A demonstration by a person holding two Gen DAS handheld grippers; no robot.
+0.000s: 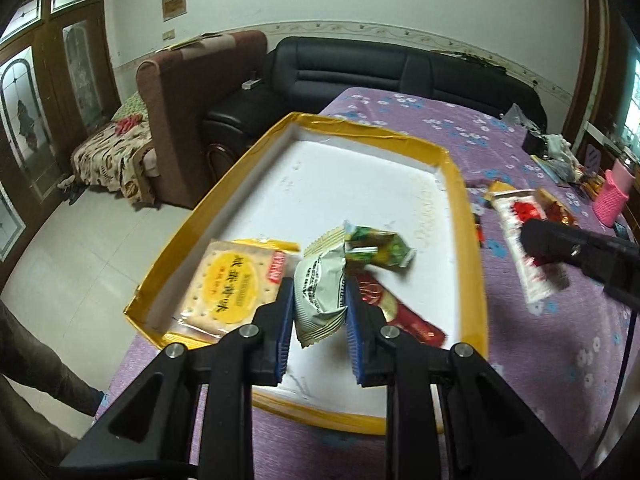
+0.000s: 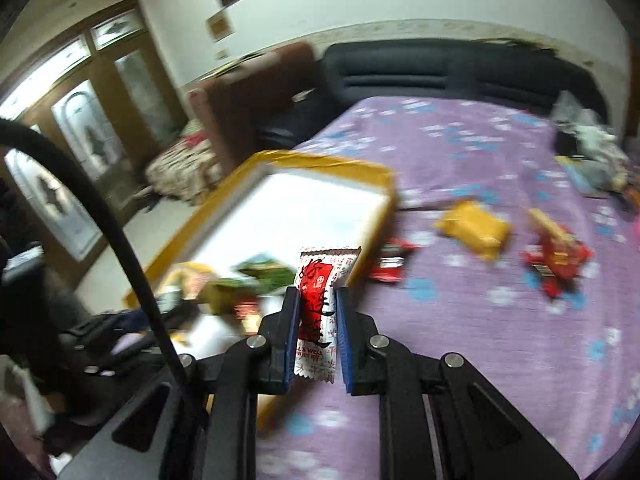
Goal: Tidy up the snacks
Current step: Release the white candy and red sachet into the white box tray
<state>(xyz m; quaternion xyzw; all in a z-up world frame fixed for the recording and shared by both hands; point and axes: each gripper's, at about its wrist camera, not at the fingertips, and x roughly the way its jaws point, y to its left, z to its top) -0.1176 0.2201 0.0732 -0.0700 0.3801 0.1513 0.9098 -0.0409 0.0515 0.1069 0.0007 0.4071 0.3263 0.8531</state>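
A crinkled white-and-grey foil snack packet [image 1: 320, 292] is clamped by the left gripper [image 1: 318, 300] over the yellow-rimmed white tray [image 1: 456, 184]. A white-and-red sachet [image 2: 320, 312] is gripped by the right gripper [image 2: 318, 312], at 3 o'clock of the tray over the purple floral tablecloth [image 2: 460, 152].

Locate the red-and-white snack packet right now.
Red-and-white snack packet sits clamped in the right hand-held gripper, above the purple tablecloth, beside the yellow-rimmed tray.
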